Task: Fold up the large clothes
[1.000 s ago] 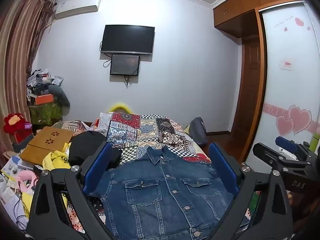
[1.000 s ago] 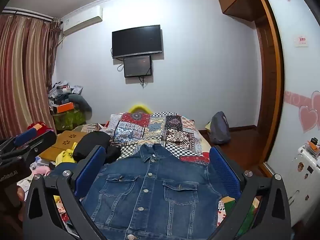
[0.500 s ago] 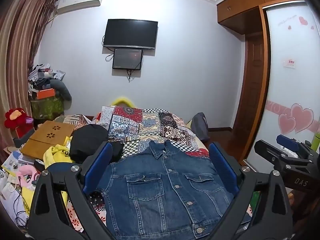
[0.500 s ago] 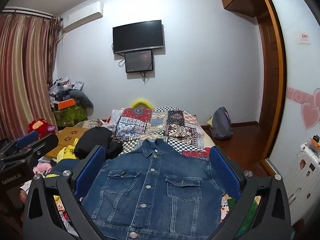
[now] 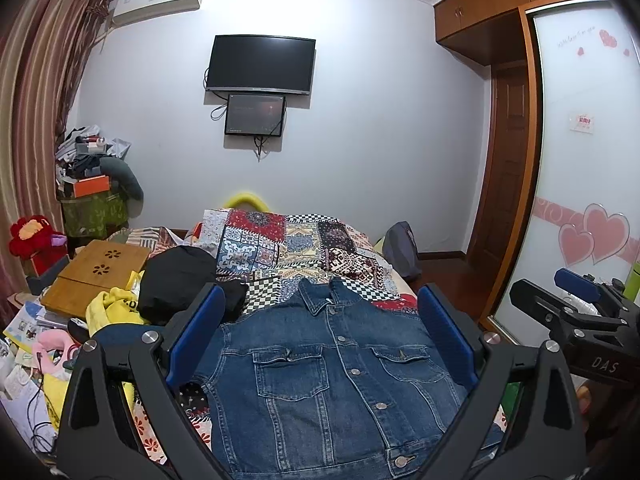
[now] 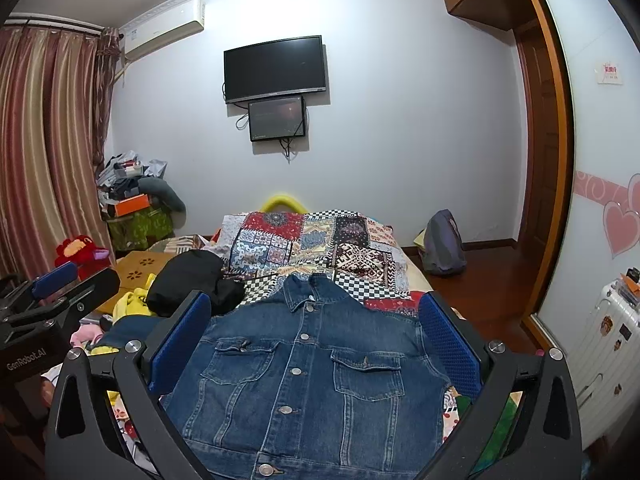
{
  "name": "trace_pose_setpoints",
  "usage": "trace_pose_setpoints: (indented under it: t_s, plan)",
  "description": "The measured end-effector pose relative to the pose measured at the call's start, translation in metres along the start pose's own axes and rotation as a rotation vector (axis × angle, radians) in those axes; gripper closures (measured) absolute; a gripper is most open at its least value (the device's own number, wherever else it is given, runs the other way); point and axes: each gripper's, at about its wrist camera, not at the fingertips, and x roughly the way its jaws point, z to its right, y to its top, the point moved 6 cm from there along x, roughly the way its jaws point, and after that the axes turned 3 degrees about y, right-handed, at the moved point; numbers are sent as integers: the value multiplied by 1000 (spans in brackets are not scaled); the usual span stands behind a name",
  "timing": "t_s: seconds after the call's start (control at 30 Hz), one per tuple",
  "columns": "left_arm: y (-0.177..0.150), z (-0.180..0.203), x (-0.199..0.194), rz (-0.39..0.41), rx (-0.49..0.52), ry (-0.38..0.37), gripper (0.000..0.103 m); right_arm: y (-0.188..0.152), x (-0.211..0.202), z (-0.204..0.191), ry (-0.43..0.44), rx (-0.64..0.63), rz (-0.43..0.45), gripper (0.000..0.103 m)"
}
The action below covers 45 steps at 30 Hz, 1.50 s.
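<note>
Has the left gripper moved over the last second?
Yes. The left gripper has tilted down: the TV sits lower in its view, while the denim jacket lies unmoved on the bed.

Clutter point(image 5: 100, 312) crowding jacket's point(image 5: 332, 380) left

Pretty even indoor light here, brightest as a glare patch on the wall point(image 5: 280, 8) up near the ceiling. Heavy fisheye bend curves the curtain point(image 6: 44, 152) and wardrobe point(image 5: 584, 160), corners go black. Everything's sharp, no motion blur, shadows are soft.
</note>
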Motion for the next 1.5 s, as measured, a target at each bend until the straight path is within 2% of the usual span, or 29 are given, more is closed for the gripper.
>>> trace_pose_setpoints:
  t_s: [1.5]
  plan:
    - [-5, 5, 7, -7, 28, 35, 3, -1, 4, 2, -1, 3, -9, 0]
